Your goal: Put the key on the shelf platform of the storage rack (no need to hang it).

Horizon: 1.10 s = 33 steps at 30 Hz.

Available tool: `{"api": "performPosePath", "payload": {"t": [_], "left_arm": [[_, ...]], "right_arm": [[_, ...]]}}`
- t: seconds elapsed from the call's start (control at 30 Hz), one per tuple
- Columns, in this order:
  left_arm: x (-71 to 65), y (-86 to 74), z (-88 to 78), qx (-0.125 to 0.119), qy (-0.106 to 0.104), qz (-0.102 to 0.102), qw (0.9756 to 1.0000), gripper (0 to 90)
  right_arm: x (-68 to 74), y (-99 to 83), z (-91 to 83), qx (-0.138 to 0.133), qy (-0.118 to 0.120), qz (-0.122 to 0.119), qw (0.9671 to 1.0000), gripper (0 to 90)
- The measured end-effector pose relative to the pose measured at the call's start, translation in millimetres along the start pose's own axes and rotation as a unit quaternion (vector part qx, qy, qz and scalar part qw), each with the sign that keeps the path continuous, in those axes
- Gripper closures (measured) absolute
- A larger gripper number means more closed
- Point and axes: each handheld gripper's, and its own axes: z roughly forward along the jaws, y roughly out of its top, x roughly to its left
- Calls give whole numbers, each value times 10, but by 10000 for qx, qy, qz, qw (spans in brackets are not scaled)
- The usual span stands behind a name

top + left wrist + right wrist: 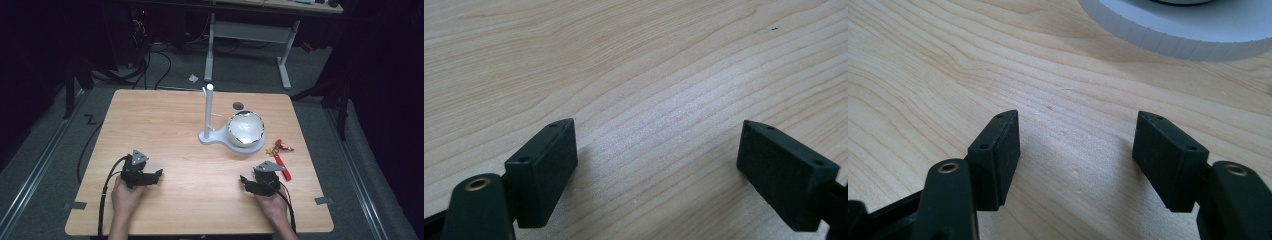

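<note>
- Two black two-jaw tools rest low over the light wooden counter [165, 125], the left tool [159, 173] and the right tool [243, 178], each held in one hand.
- Both tools are released: in each gripper view the jaws stand wide apart with bare wood between them.
- Nearest things are the shiny round silver bowl [245, 128] on the white flat stand with an upright post [208, 112], and the small red and gold objects [280, 150] just beside the right tool.
- I judge that the work is at its start, nothing is grasped.
- Next move probably calls for the right tool to reach forward to the stand rim [1168, 35].
</note>
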Motion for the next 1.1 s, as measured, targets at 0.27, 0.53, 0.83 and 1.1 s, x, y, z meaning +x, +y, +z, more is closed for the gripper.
{"api": "performPosePath", "payload": {"t": [0.27,0.53,0.83,1.1], "left_arm": [[0,0,0,0,0,-1,10000,167],[0,0,0,1,0,1,10000,167],[0,0,0,0,0,0,10000,167],[0,0,0,1,0,2,10000,167]], "right_arm": [[-71,-46,-94,-42,-130,129,9998,366],[-190,-102,-255,-198,-287,212,9992,388],[-340,-137,-415,-333,-583,249,9974,374],[-546,-122,-485,-360,-734,354,9960,354]]}}
